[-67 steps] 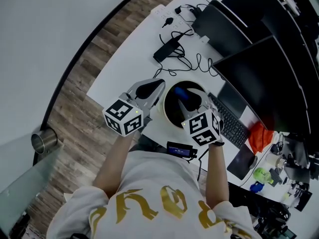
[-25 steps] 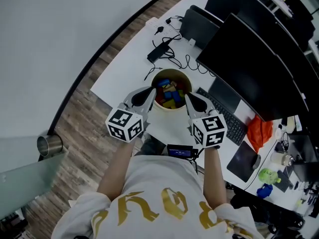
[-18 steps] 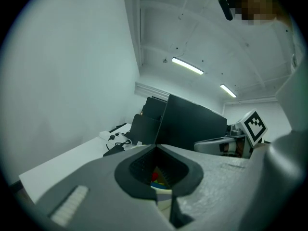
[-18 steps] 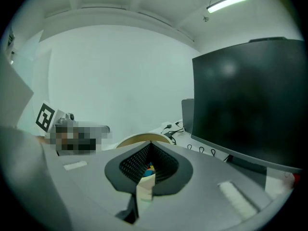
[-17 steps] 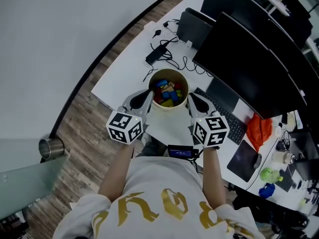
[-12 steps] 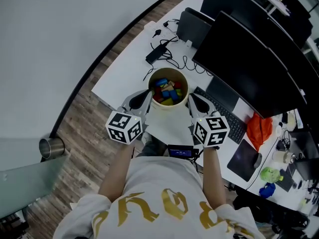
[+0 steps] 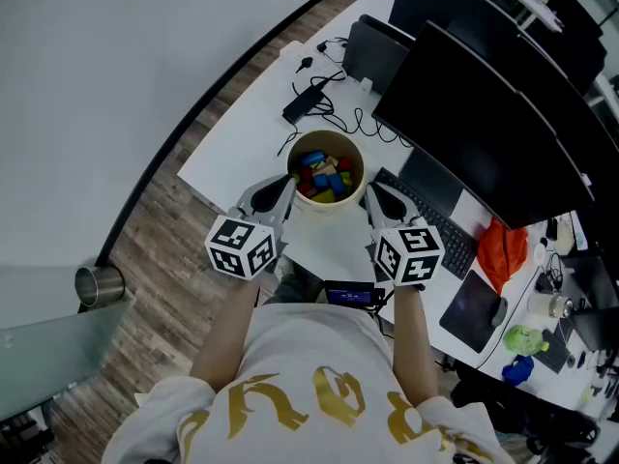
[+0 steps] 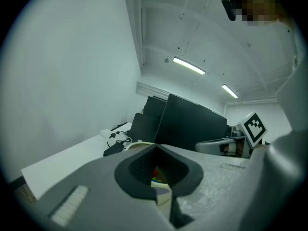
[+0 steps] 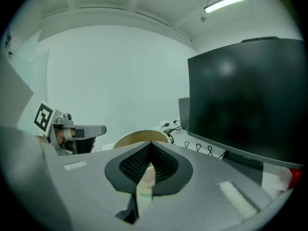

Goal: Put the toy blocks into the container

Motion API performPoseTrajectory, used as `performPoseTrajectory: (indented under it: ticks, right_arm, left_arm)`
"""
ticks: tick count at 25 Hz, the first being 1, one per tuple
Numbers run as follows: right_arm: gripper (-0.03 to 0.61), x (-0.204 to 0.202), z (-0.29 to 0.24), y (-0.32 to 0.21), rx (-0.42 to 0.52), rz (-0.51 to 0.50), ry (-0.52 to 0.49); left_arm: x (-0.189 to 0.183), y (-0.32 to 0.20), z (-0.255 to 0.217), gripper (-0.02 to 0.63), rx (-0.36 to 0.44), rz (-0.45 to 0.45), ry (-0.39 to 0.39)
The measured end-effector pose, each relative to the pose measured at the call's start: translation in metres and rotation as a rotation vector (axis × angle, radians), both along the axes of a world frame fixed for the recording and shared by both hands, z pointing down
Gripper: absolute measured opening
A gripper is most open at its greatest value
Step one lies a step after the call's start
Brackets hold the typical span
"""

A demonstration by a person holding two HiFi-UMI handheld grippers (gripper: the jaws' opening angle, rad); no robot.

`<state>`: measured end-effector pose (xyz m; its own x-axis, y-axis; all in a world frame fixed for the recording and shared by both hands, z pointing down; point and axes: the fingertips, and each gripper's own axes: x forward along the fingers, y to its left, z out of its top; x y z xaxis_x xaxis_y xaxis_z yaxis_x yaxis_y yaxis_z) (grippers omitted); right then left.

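**Head view.** The container (image 7: 327, 155), a round cream tub, stands on the white desk (image 7: 237, 138) just in front of the keyboard (image 7: 440, 228). It holds a heap of toy blocks (image 7: 324, 177) in red, blue, yellow and green. The left tongs (image 7: 278, 191) and right tongs (image 7: 377, 196) flank its near rim, one at each side, and neither is over the mouth. No loose block shows on the bare desk around the tub, so the task reads as finished or very nearly so. Small green and blue items far to the right are too small to identify.

**Left gripper view.** The left tongs (image 8: 157, 147) are pressed together with nothing between them. The container's rim (image 8: 137, 144) and a sliver of coloured blocks show just beyond the tips, and the right tongs (image 8: 219, 145) lie opposite.

**Right gripper view.** The right tongs (image 9: 150, 145) are likewise closed and empty. The tub's rim (image 9: 132, 137) stands directly ahead, the left tongs (image 9: 82, 130) across from it, and a dark monitor (image 9: 245, 95) at right.

**Change from earlier frames.** In the earliest frame the right tongs reached over the container's mouth, where a blue block showed. They have since drawn back to the near side. Over the last second both tongs have scarcely shifted.
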<state>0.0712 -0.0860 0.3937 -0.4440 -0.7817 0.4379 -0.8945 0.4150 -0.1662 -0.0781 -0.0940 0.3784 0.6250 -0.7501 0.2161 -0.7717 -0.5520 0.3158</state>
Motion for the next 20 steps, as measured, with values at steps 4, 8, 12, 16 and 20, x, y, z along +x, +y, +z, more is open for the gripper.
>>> performPoseTrajectory:
  ticks: [4, 8, 12, 16, 20]
  right_arm:
    - [0.028, 0.0006, 0.0016, 0.0000, -0.004, 0.002, 0.010]
    - [0.028, 0.0013, 0.0023, -0.0014, -0.002, 0.003, 0.009]
    - [0.028, 0.0023, 0.0026, -0.0023, -0.004, 0.005, 0.004]
    - [0.028, 0.0017, 0.0038, -0.0049, -0.007, 0.006, 0.003]
    - [0.028, 0.0022, 0.0052, -0.0076, -0.011, 0.011, 0.004]
  left_arm:
    - [0.0019, -0.0006, 0.0000, 0.009, -0.002, 0.008, -0.001]
    - [0.0026, -0.0023, 0.0010, 0.009, -0.003, 0.011, 0.000]
    - [0.0028, -0.0037, 0.0013, 0.009, -0.006, 0.013, 0.000]
    - [0.0018, -0.0068, 0.0030, 0.009, -0.009, 0.014, 0.001]
    - [0.0002, -0.0097, 0.0050, 0.009, -0.015, 0.015, 0.001]
